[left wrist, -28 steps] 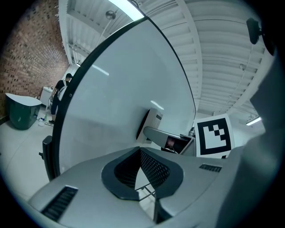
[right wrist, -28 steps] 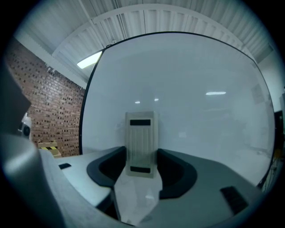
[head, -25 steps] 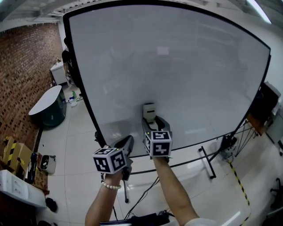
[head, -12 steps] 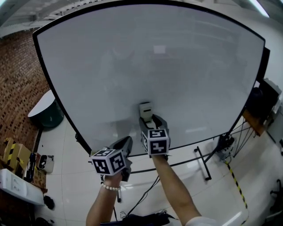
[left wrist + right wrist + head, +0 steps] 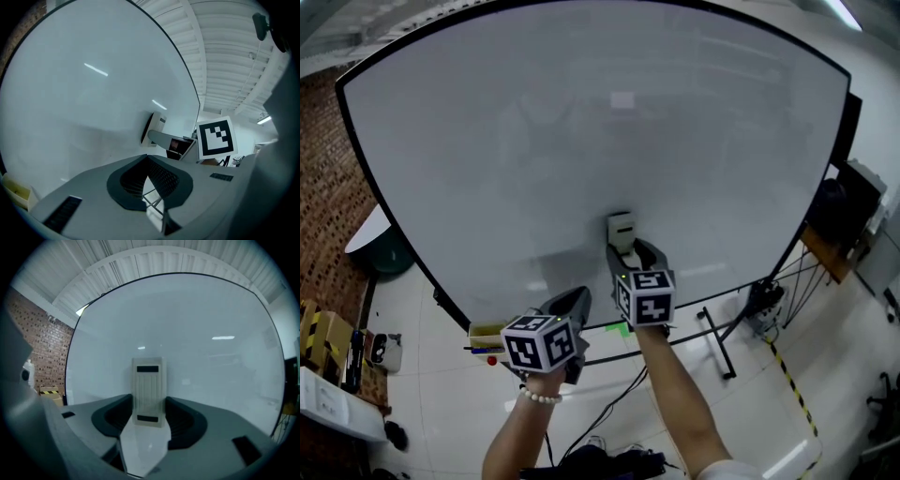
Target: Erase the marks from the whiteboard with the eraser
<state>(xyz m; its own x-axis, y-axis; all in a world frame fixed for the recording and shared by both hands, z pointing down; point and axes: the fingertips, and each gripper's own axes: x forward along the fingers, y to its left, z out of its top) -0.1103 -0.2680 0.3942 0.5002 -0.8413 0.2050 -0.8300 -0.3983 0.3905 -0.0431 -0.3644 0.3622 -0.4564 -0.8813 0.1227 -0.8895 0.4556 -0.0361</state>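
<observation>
A large whiteboard [image 5: 581, 141] fills the head view, and I see no marks on it. A beige eraser [image 5: 622, 229] lies flat against its lower middle. My right gripper [image 5: 624, 247] is shut on the eraser. In the right gripper view the eraser [image 5: 149, 392] stands upright between the jaws of the right gripper [image 5: 149, 405], pressed to the whiteboard [image 5: 201, 333]. My left gripper [image 5: 575, 302] hangs lower and to the left, near the board's bottom edge. In its own view the left gripper [image 5: 147, 160] is shut with nothing in it, and the eraser [image 5: 149, 127] shows edge-on beyond it.
A yellow tray [image 5: 486, 337] with markers hangs at the board's lower left edge. The board's stand legs [image 5: 714, 343] and cables lie on the white floor below. A brick wall [image 5: 319, 187] and a dark round table [image 5: 380, 251] are at the left. Black equipment [image 5: 839, 211] stands at the right.
The head view has swung, so more of the board's left side and the yellow tray now show. The right gripper and eraser have shifted slightly right on the board. The left gripper stays low.
</observation>
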